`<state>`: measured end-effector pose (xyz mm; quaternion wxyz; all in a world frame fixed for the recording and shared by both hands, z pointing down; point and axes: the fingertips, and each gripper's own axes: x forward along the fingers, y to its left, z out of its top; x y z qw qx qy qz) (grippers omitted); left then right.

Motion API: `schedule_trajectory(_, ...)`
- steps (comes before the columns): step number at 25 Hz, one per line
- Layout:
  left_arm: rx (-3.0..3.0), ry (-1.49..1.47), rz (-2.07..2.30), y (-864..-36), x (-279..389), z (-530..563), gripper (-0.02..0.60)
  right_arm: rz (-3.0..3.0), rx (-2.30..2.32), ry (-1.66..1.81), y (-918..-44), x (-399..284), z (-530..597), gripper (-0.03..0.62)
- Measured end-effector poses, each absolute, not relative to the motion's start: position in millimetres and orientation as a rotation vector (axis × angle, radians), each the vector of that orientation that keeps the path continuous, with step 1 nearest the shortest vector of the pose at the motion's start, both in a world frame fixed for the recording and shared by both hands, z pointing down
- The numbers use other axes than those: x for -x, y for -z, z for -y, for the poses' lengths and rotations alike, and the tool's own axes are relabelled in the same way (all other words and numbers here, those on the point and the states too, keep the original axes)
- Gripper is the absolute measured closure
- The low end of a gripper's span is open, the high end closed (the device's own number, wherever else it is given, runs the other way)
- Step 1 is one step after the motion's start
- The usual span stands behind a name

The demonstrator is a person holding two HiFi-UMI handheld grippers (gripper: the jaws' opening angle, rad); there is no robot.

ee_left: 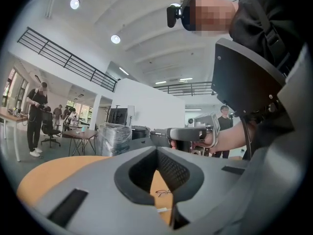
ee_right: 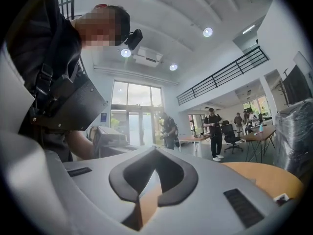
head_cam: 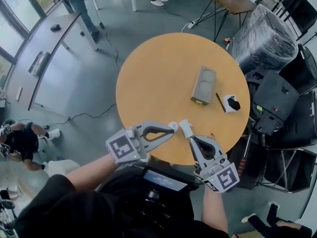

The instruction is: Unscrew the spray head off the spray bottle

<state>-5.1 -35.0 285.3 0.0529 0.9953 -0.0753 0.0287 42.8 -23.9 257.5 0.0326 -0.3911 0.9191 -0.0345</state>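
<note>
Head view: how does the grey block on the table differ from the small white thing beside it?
The grey block is larger and elongated; the small white thing is squat, roughly square. The grey block is plain grey; the small white thing carries a black part on top. Both rest on the round table, apart, a thin dark stick between them.
</note>
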Motion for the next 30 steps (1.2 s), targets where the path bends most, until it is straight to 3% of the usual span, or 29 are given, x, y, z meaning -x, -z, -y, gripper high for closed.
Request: schedule_trajectory(30,-3.057,-0.080,0.194,-285.3,-8.1,33.9,0.555,-2.850,1.222,0.109,-264.5,-45.6,20.3,0.597)
